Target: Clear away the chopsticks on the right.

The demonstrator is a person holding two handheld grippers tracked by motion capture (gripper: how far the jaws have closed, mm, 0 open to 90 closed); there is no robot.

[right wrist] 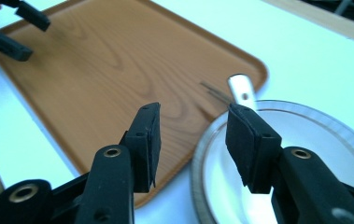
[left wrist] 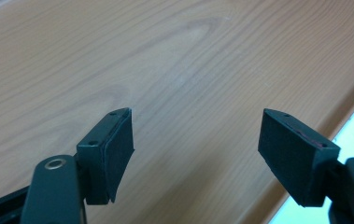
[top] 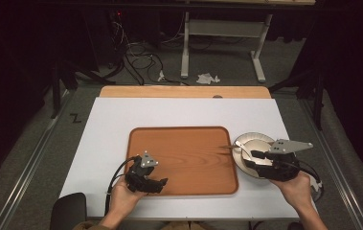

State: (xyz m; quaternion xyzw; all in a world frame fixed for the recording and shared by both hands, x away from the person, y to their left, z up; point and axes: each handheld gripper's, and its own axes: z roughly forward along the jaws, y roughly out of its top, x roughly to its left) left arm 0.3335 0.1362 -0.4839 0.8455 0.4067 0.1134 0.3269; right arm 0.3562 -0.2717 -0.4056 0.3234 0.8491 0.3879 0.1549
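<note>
Nearest us, the left hand-held gripper (top: 146, 181) sits low over the wooden tray's (top: 184, 143) near left corner, jaws spread wide, nothing between them, bare wood grain beneath. Over on the right, the right hand-held gripper (top: 258, 155) hovers at the near edge of the plate (top: 246, 140), jaws partly apart and gripping nothing. The plate sits on the white tabletop (top: 112, 120) just beside the tray's right rim. A fork (top: 240, 146) lies across the plate, its tines reaching over the tray's rim.
</note>
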